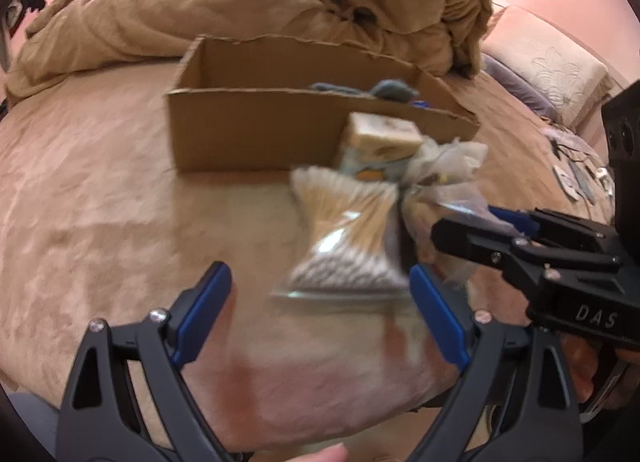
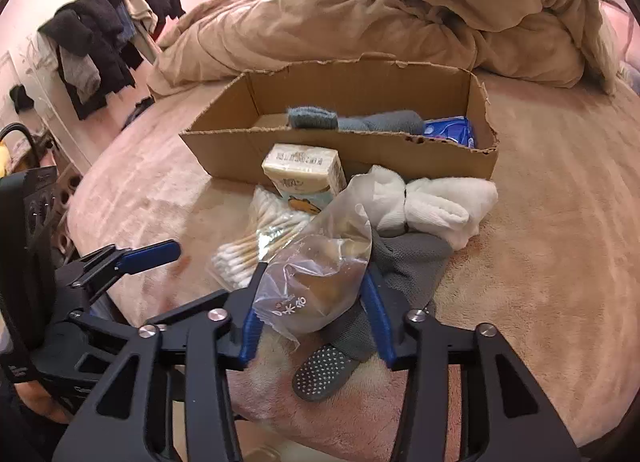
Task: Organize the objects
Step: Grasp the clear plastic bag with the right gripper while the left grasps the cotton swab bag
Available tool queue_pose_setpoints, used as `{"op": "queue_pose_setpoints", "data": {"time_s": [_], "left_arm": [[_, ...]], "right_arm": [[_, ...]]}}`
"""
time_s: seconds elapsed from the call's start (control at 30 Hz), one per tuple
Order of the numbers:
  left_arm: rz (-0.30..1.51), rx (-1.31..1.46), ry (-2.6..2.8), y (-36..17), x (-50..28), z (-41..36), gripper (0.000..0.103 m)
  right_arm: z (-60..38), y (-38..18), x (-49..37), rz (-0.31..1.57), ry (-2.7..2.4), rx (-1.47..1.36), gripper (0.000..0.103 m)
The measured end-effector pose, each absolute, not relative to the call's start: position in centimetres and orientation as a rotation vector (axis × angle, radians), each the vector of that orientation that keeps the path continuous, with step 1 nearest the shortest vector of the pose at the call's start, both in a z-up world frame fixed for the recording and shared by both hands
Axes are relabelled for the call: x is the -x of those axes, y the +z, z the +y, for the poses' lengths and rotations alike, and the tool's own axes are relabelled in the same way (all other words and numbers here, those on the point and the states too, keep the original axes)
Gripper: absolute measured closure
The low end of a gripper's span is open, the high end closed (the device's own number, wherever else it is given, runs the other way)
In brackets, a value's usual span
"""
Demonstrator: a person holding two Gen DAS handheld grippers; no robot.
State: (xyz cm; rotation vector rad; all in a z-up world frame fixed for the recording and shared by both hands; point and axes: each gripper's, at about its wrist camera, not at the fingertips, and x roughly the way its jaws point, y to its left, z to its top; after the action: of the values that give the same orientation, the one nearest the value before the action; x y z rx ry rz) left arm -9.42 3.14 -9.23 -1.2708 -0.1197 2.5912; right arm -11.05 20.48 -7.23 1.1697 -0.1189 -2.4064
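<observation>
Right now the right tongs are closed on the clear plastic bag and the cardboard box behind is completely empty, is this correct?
Not quite. The right tongs do grip the clear plastic bag, but the cardboard box is not empty: the right wrist view shows a blue-grey folded cloth and a blue packet inside it.

Cardboard box (image 2: 240,149) left half free; tissue pack (image 2: 304,169), cotton swabs (image 2: 248,246) crowd front wall

Plush bed (image 2: 540,221), cardboard box (image 2: 280,149), crumpled duvet (image 2: 400,13)
</observation>
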Motion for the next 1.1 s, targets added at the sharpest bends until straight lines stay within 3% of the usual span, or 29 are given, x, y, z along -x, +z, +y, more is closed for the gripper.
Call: {"op": "queue_pose_setpoints", "data": {"time_s": [0.1,0.43,0.5,0.63,0.77,1.1], "left_arm": [[-0.071,1.252,2.58,-9.0,9.7,4.5,0.011],[-0.065,1.333,2.547,-11.1,12.1,4.7,0.015],[-0.028,1.329,2.564,-11.0,12.4,5.2,0.019],[0.01,1.336,2.596,-11.0,12.5,5.6,0.038],[0.027,1.314,2.609,-10.6,12.3,5.5,0.051],[-0.011,1.283,2.629,-8.7,9.2,4.7,0.055]], "right_arm": [[21.1,-6.8,10.7,-0.118,-2.428,-1.149,0.064],[23.0,-5.9,9.7,-0.219,-2.381,-1.091,0.065],[23.2,-5.7,9.4,-0.227,-2.373,-1.08,0.065],[23.6,-5.2,8.8,-0.239,-2.355,-1.052,0.065],[23.9,-4.6,8.1,-0.247,-2.357,-1.014,0.065],[24.5,-3.4,7.1,-0.238,-2.399,-0.953,0.065]]}}
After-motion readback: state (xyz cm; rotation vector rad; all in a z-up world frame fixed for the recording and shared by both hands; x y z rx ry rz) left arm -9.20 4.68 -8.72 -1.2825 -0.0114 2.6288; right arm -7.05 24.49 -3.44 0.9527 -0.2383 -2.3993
